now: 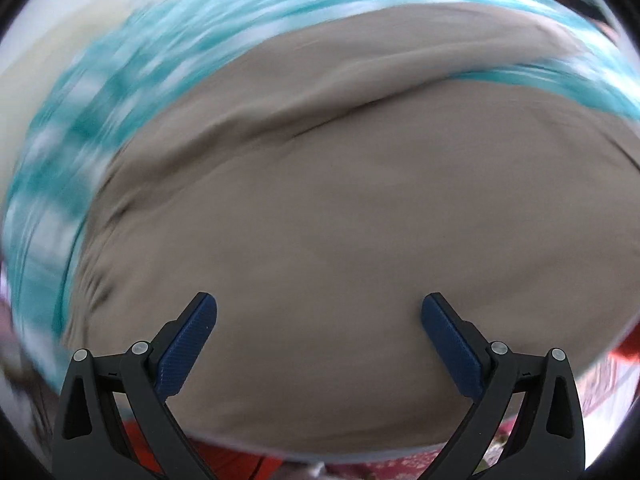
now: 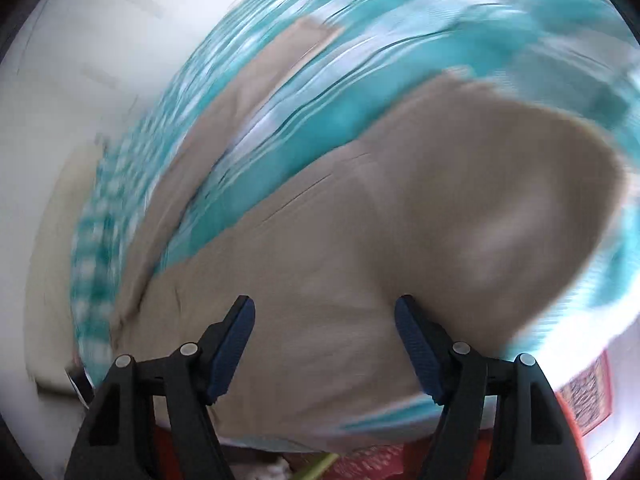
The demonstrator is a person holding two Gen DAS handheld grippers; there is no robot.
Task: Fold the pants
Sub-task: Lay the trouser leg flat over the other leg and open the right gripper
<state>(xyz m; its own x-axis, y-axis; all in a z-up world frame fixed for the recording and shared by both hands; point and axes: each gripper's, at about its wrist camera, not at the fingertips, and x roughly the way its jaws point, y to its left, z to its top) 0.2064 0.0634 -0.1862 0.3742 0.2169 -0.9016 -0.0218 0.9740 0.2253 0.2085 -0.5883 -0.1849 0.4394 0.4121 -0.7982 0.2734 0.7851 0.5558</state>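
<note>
Beige pants [image 1: 340, 200] lie spread on a teal and white checked cloth [image 1: 120, 92]. In the left wrist view they fill most of the frame, with a long crease across the top. My left gripper [image 1: 319, 304] is open and empty just above the fabric. In the right wrist view the pants [image 2: 340, 248] show a wide part near me and a leg [image 2: 224, 120] running up left over the checked cloth [image 2: 360, 60]. My right gripper [image 2: 324, 307] is open and empty over the wide part. Both views are blurred by motion.
A red patterned fabric [image 1: 608, 380] shows below the near edge of the bed, also in the right wrist view [image 2: 588, 392]. A white wall [image 2: 100, 40] lies beyond the cloth on the left.
</note>
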